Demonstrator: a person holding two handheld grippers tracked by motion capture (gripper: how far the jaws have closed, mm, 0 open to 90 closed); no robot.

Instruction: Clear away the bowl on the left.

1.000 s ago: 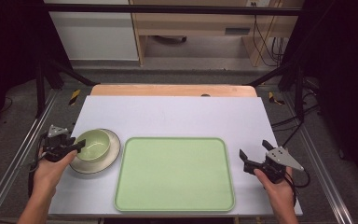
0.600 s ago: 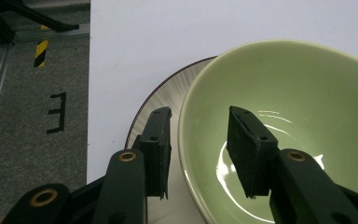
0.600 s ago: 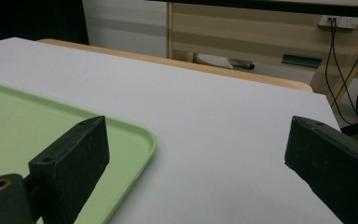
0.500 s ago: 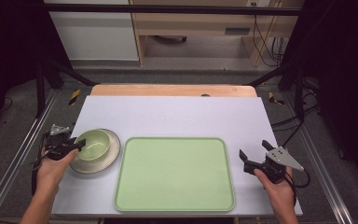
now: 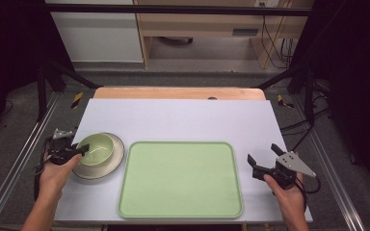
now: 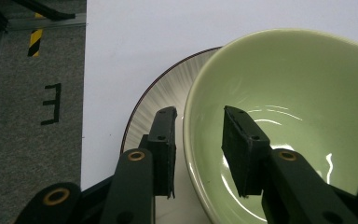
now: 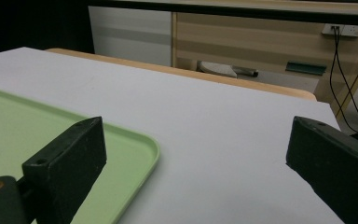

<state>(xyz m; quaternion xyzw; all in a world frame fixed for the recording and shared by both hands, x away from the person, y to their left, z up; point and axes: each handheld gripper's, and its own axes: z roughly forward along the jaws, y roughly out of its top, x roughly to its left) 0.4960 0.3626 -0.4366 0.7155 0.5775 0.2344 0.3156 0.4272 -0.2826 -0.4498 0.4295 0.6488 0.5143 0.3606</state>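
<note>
A pale green bowl [image 5: 96, 148] [image 6: 298, 93] sits on a white ribbed plate [image 5: 117, 153] [image 6: 158, 98] at the table's left. My left gripper [image 5: 79, 151] [image 6: 198, 112] straddles the bowl's near-left rim, one jaw outside over the plate, the other inside the bowl. Its jaws have just been closing, and a thin gap still shows on each side of the rim. An empty green tray [image 5: 180, 178] [image 7: 28, 126] lies in the middle. My right gripper [image 5: 262, 152] [image 7: 198, 135] hovers open just right of the tray, with nothing between its jaws.
The white table top [image 5: 183, 118] ends in a wooden strip [image 5: 178, 93] at the back. Metal frame rails [image 5: 21, 159] run along both sides over grey floor. Cables [image 5: 274, 38] and furniture stand beyond the far edge.
The left gripper's jaws have narrowed around the bowl's rim. Both hands, the bowl and the tray stay where they were.
</note>
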